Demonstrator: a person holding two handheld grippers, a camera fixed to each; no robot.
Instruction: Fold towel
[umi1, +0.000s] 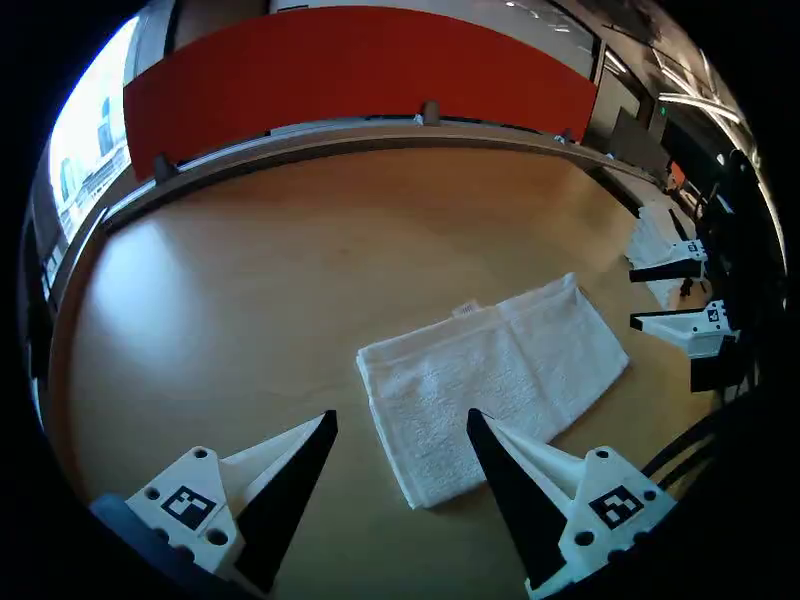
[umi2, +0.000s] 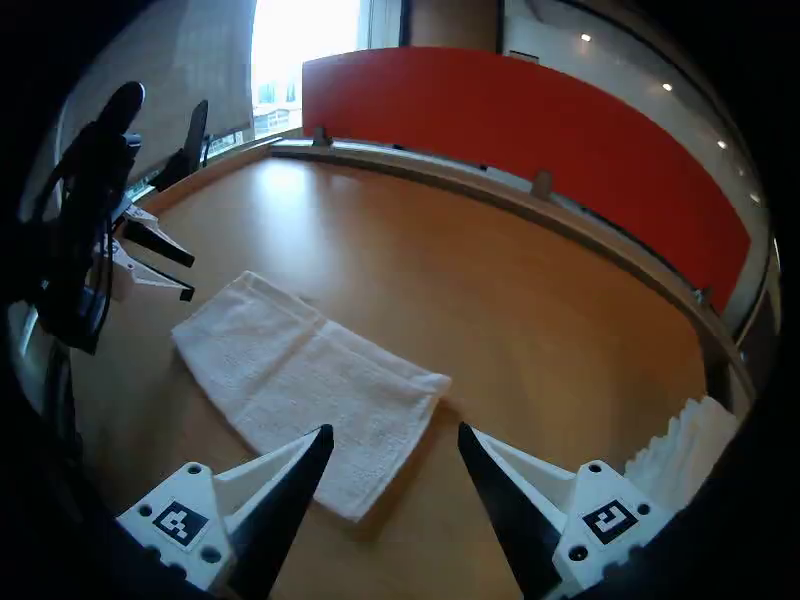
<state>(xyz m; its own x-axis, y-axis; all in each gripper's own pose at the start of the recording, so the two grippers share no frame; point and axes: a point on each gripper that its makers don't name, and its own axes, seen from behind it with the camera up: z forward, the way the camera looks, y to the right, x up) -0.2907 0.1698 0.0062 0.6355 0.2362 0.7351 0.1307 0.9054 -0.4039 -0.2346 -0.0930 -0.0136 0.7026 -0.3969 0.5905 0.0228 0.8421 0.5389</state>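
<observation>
**Folded towel lying on the desk, both tongs released**

A broad wooden desk (umi1: 250, 300) is carrying everything here. A long red screen (umi1: 350, 70) is standing along its far edge, and a bright window (umi2: 300, 60) is glowing beyond the desk's far left corner.

The towel (umi1: 500, 370) is lying flat on the desk, white and folded into a neat oblong of more than one layer. It is sitting about midway along the desk, nearer the front edge than the far edge, with one short end pointing toward each pair of tongs. A small tab is sticking out from its far long edge.

A pile of white cloth (umi2: 690, 450) is resting at the desk's right edge, well apart from the towel.

The left tongs (umi1: 401, 414) are gaping wide and gripping nothing. In the left gripper view one black tip is showing over the towel's near corner, but whether it is touching the cloth cannot be told.

The right tongs (umi2: 395, 427) are also spread wide and carrying nothing. In the right gripper view one tip is showing over the towel's near end, and contact is again unclear.
</observation>
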